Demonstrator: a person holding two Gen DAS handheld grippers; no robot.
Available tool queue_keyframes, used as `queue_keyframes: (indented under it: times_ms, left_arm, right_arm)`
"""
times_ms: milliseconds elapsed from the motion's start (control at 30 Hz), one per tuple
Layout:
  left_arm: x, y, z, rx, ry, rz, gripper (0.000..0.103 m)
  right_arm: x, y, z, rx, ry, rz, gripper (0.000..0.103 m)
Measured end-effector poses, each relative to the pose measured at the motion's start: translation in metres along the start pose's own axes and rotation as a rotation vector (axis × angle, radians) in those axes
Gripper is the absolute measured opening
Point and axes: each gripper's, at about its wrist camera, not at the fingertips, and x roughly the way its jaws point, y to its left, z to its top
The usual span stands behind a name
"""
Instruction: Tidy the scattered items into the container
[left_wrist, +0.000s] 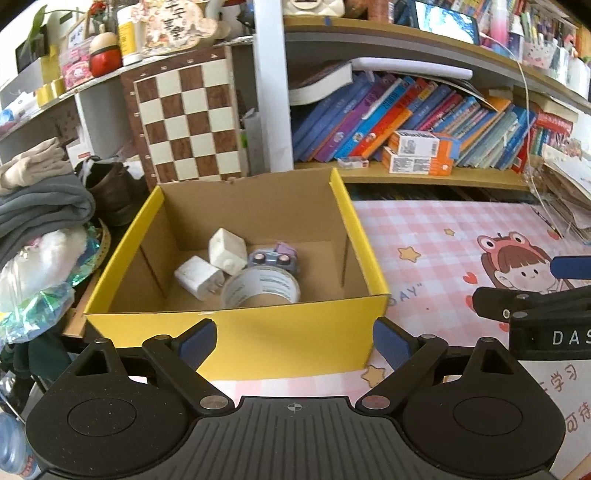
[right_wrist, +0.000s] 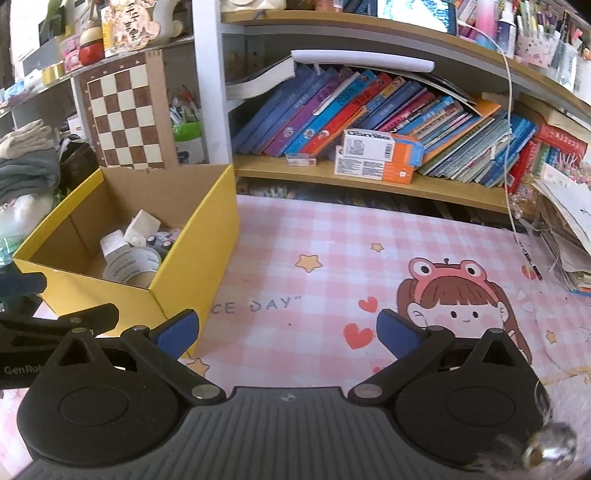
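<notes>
From the left wrist camera, the left gripper (left_wrist: 294, 341) has its jaws spread wide and holds nothing; its blue pads (left_wrist: 197, 341) frame the near yellow wall of the cardboard box (left_wrist: 236, 334), which stands straight ahead of the jaws on the pink checked desk mat (left_wrist: 424, 236). Inside the box, beyond the jaws, lie two white charger plugs, one (left_wrist: 199, 277) to the left and another (left_wrist: 227, 251) just behind it, a small purple toy car (left_wrist: 275, 256) further back, and a roll of clear tape (left_wrist: 260, 290) nearest the jaws, touching the plugs and the car. To the right of the jaws the other gripper's black linkage pokes into view. Past the box leans a chessboard (left_wrist: 186, 122), with a row of books (left_wrist: 406, 118) on the shelf to its right.

From the right wrist camera, the right gripper (right_wrist: 288, 330) is likewise released, jaws wide apart and empty above the mat (right_wrist: 332, 236). The box (right_wrist: 195, 236) stands ahead and to the left of the jaws, its near corner just beside the left pad (right_wrist: 177, 332). In it the tape roll (right_wrist: 131, 264), a plug (right_wrist: 142, 225) and the car (right_wrist: 160, 240) show over the rim. Between and beyond the jaws the mat carries a printed cartoon girl in a frog hat (right_wrist: 454, 295).
</notes>
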Motion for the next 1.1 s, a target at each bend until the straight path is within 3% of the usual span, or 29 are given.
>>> queue_keyframes:
  times_ms: [533, 1100]
  left_arm:
    - [0.002, -0.029, 0.002, 0.029, 0.005, -0.012, 0.094]
    - [0.004, -0.030, 0.001, 0.013, 0.027, 0.016, 0.094]
  right_arm:
    - [-0.003, -0.025, -0.003, 0.025, 0.001, -0.040, 0.103]
    - [-0.002, -0.025, -0.005, 0.028, 0.013, -0.031, 0.103]
